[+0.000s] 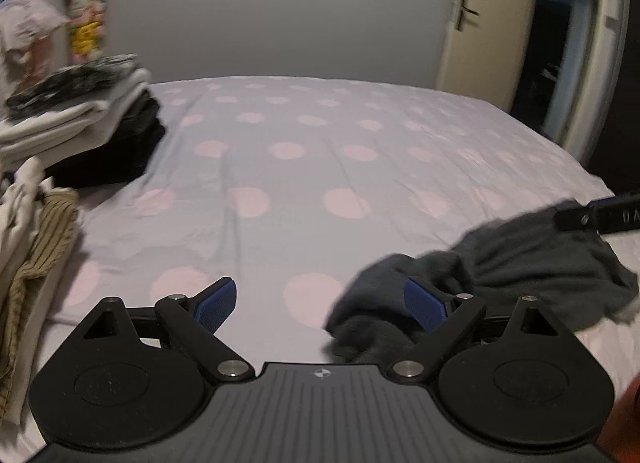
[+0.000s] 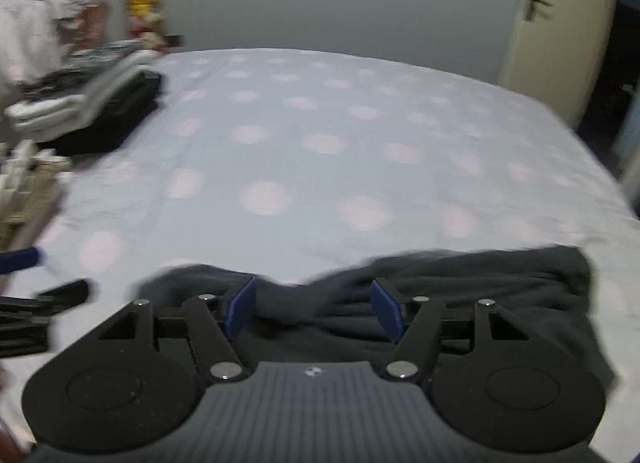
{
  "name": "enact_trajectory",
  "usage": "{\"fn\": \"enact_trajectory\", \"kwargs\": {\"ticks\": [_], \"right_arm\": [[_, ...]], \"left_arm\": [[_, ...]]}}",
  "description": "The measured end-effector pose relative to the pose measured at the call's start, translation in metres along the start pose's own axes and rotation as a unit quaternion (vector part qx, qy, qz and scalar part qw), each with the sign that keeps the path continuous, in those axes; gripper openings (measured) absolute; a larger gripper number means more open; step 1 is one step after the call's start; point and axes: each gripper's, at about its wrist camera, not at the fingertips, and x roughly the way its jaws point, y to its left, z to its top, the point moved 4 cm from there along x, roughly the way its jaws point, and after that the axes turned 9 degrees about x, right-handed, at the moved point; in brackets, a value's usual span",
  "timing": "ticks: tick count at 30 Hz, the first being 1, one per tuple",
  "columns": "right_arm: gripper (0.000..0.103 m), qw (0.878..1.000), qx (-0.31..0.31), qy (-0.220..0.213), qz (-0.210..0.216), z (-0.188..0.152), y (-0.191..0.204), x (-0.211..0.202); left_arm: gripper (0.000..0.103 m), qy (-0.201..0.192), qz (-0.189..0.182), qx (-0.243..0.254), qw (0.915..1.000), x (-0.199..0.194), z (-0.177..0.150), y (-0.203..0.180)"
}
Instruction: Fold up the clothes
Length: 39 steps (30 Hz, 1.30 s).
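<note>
Here both grippers' fingers [image 1: 216,303] [image 2: 242,305] gape, unclamped, over the dark garment [image 2: 460,283].

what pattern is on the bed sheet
Pale lilac sheet with soft pink polka dots, clearest in the left wrist view.

On my bed [image 1: 320,167] lay one dark grey garment [image 1: 520,263], crumpled. At the left edge I counted two piles: one folded stack of clothes [image 1: 80,115] and one loose heap [image 1: 36,231]. I held two grippers, left [image 1: 320,305] and right [image 2: 314,309]. One door [image 1: 484,15] stood behind.
</note>
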Motion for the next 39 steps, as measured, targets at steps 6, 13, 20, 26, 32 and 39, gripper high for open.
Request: {"fn": "enact_trajectory", "kwargs": {"ticks": [6, 13, 20, 26, 32, 39], "right_arm": [[0.067, 0.995, 0.044, 0.008, -0.087, -0.005, -0.094, -0.007], [0.068, 0.982, 0.100, 0.029, -0.155, -0.021, -0.186, -0.007], [0.068, 0.969, 0.159, 0.071, -0.177, -0.044, -0.256, 0.028], [0.068, 0.953, 0.202, 0.081, -0.211, -0.059, -0.322, 0.066], [0.066, 0.933, 0.275, 0.084, -0.219, -0.075, -0.372, 0.077], [0.040, 0.913, 0.347, 0.104, -0.187, -0.096, -0.398, 0.086]], "left_arm": [[0.103, 0.016, -0.018, 0.044, 0.9988, 0.004, 0.000, -0.026], [0.103, 0.035, -0.077, 0.086, 0.9927, 0.013, -0.005, -0.059], [0.098, 0.091, -0.067, 0.102, 0.9883, 0.048, -0.022, -0.086], [0.035, 0.123, -0.044, 0.071, 0.9889, 0.077, -0.023, -0.076], [0.019, 0.089, 0.009, -0.016, 0.9959, 0.071, -0.010, -0.035], [0.018, 0.088, 0.011, -0.062, 0.9941, 0.067, -0.011, -0.009]]}}
